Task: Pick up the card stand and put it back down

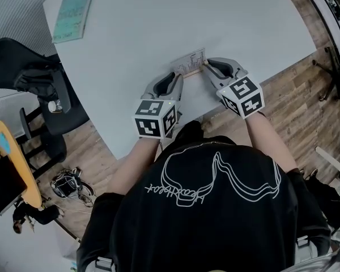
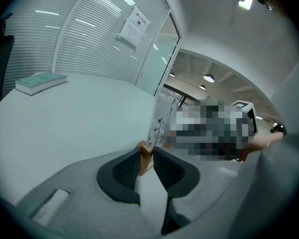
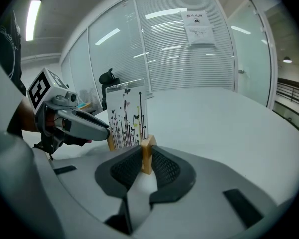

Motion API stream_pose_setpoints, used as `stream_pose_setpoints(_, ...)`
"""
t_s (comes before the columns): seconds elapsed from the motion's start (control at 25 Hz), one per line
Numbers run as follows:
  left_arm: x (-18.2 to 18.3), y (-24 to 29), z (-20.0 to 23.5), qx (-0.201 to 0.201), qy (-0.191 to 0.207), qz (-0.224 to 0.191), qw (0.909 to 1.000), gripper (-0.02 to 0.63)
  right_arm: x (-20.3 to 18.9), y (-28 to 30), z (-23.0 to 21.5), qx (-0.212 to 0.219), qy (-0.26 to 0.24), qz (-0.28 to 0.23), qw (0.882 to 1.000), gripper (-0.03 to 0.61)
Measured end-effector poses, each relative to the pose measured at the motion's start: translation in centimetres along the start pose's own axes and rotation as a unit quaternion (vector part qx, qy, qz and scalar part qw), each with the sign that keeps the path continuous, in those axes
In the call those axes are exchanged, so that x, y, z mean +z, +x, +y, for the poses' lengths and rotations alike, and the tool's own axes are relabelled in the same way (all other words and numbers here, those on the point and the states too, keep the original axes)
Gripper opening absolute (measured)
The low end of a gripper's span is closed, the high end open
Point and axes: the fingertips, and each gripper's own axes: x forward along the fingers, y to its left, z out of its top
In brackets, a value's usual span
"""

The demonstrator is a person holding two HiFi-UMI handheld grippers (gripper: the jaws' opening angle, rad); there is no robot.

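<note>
The card stand [image 1: 188,62] is a wooden bar holding an upright card printed with black stems and butterflies, near the front edge of the white table [image 1: 158,16]. My left gripper [image 1: 178,75] grips the bar's left end, my right gripper [image 1: 207,63] its right end. In the left gripper view the pads of the left gripper [image 2: 147,152] press on the wooden end, with the card [image 2: 159,126] rising behind. In the right gripper view the right gripper [image 3: 147,152] clamps the other wooden end [image 3: 148,156], and the left gripper [image 3: 84,126] shows beyond the card [image 3: 123,116]. Whether the bar rests on the table is unclear.
A teal book [image 1: 73,14] lies at the table's far left corner, also seen in the left gripper view as the book [image 2: 40,81]. A black chair [image 1: 28,72] stands left of the table. Glass walls with blinds surround the room.
</note>
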Motion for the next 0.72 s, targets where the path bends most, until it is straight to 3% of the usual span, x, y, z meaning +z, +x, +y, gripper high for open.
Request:
stream_pose_setpoints(0.32, 0.6, -0.7, -1.5, 0.011, 0.003, -0.007, 0.9999, 0.086, 0.0, -1.7, 0.2, -0.001, 0.012, -0.011, 1.000, 0.064)
stream_pose_setpoints(0.72, 2.7, -5.5, -5.2, 0.042, -0.004, -0.055, 0.9976, 0.084, 3.0, -6.9, 2.8, 0.011, -0.008, -0.051, 0.999, 0.064)
